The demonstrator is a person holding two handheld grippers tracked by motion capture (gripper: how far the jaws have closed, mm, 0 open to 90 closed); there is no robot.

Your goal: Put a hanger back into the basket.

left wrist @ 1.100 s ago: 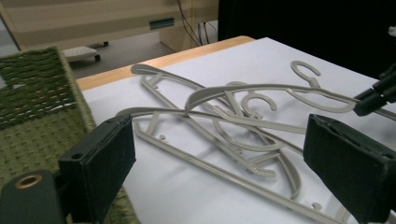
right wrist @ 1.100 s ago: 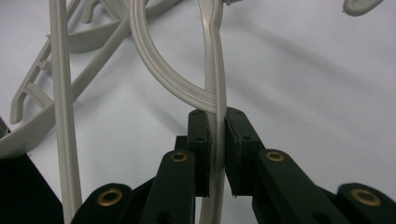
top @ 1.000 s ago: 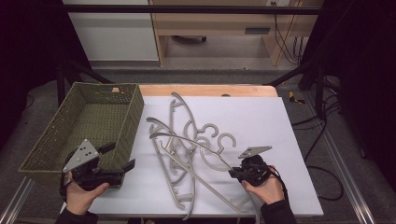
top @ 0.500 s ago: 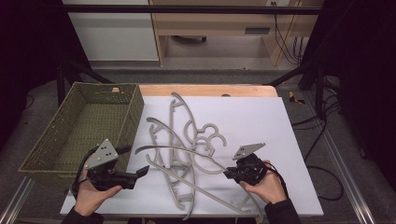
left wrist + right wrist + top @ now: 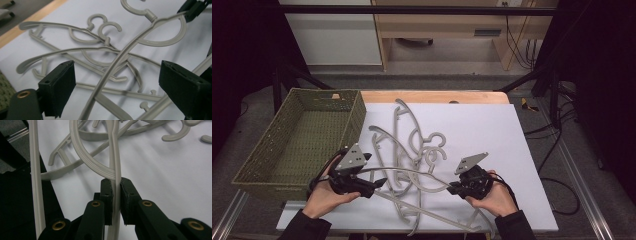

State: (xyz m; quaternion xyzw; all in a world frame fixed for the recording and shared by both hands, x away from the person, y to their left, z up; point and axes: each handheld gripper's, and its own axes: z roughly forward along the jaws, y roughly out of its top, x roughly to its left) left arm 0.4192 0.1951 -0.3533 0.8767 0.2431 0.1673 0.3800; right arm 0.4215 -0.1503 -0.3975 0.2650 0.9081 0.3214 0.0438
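We hold one grey hanger point(image 5: 412, 172) by its arm, lifted across the pile

Its long axis runs left to right across the white table point(image 5: 512, 140); our right gripper point(image 5: 452, 188) is clamped on its right arm, while our left gripper point(image 5: 379, 184) has just been closing, jaws wide around the left arm without pressing. Other hangers point(image 5: 404, 132) lie tangled beneath, with the green basket point(image 5: 287, 145) at left

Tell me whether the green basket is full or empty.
Empty: the high view shows the basket's bare woven floor; the hangers all lie on the white table.
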